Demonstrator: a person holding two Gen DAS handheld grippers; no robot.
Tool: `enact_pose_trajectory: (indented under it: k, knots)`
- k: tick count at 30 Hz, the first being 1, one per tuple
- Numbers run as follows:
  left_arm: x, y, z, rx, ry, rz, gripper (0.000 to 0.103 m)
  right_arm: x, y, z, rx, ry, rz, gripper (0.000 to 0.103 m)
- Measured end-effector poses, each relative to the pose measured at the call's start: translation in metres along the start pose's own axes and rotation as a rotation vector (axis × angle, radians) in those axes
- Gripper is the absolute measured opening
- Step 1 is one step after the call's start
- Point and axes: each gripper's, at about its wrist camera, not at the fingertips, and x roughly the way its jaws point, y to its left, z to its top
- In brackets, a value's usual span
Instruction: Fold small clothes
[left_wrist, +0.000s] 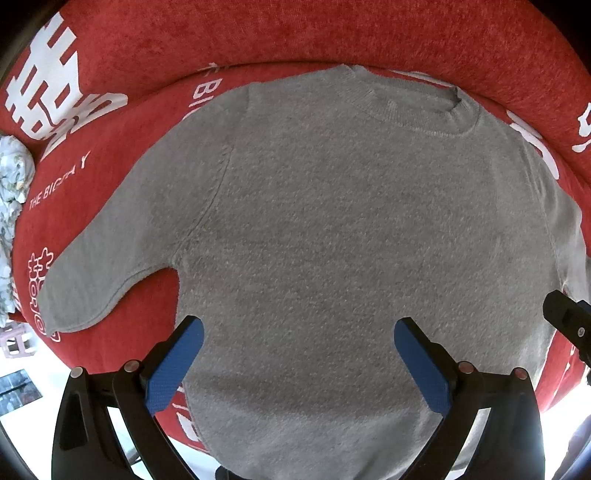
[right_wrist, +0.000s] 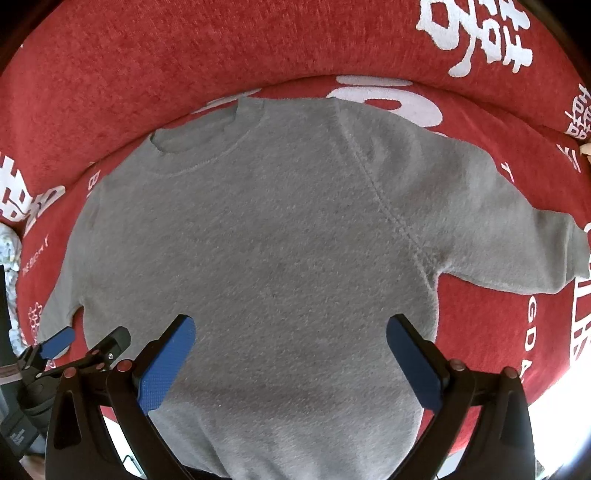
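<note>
A small grey knitted sweater (left_wrist: 332, 221) lies flat and spread out on a red cushion, collar at the far side, both sleeves out to the sides. It fills the right wrist view too (right_wrist: 277, 240). My left gripper (left_wrist: 298, 334) is open and empty, hovering over the sweater's lower body. My right gripper (right_wrist: 290, 330) is also open and empty over the lower body, to the right of the left one. The left gripper shows at the left edge of the right wrist view (right_wrist: 88, 341). The hem is hidden under the grippers.
The red cushion (left_wrist: 122, 122) bears white printed characters and rises into a back rest (right_wrist: 184, 55) behind the collar. A pale floral cloth (left_wrist: 11, 177) lies at the far left. The cushion's front edge (left_wrist: 110, 354) drops to a bright floor.
</note>
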Motion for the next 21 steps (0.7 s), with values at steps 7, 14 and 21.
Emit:
enact_pose_trajectory:
  k: [7,14,21]
  knots:
    - [-0.0014,0.0008,0.0017,-0.007,0.000,0.009,0.103,0.0003,0.0007,-0.0007,-0.002,-0.004,-0.016,0.103]
    - [-0.0019,0.0005,0.0026,-0.007,-0.028,0.029,0.103,-0.0011,0.0043,0.0005,-0.012,-0.006,-0.025,0.103]
    - [-0.0041,0.0041,0.0019,-0.005,-0.048,0.008,0.103,-0.0002,0.0093,0.0004,-0.015,0.016,-0.028,0.103]
